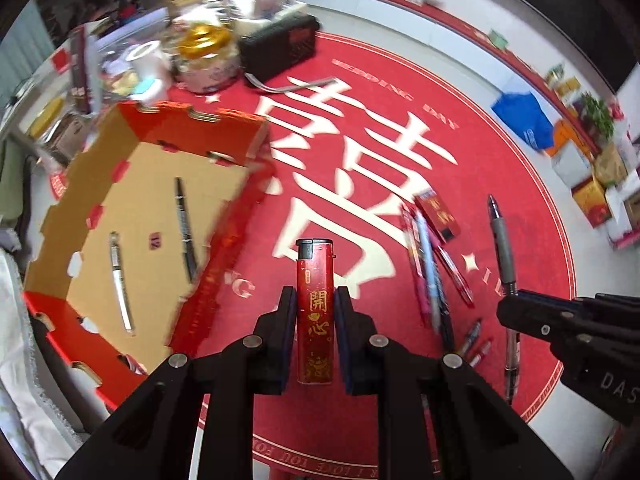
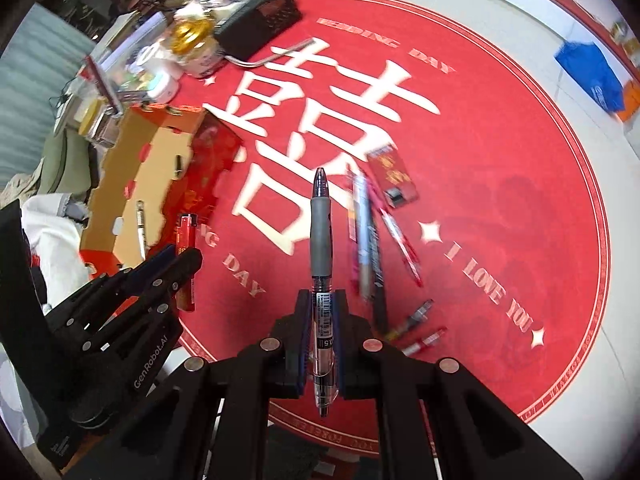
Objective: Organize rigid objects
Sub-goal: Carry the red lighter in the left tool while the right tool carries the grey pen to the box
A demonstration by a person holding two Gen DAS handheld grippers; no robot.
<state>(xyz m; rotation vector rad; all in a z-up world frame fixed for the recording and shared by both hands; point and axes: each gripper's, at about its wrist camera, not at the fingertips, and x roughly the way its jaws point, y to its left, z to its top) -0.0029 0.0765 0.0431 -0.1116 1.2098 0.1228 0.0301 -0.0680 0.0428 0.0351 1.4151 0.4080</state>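
Note:
My left gripper is shut on a red lighter with gold characters, held above the red round mat, just right of an open cardboard box. The box holds two pens. My right gripper is shut on a grey-grip gel pen, held above the mat. The right gripper also shows in the left wrist view, the left one in the right wrist view. Several pens and a second red lighter lie on the mat.
Clutter stands at the mat's far edge: a black case, a gold-lidded jar, a white cup. Two small pen parts lie near the mat's front. A blue bag and boxes sit at right.

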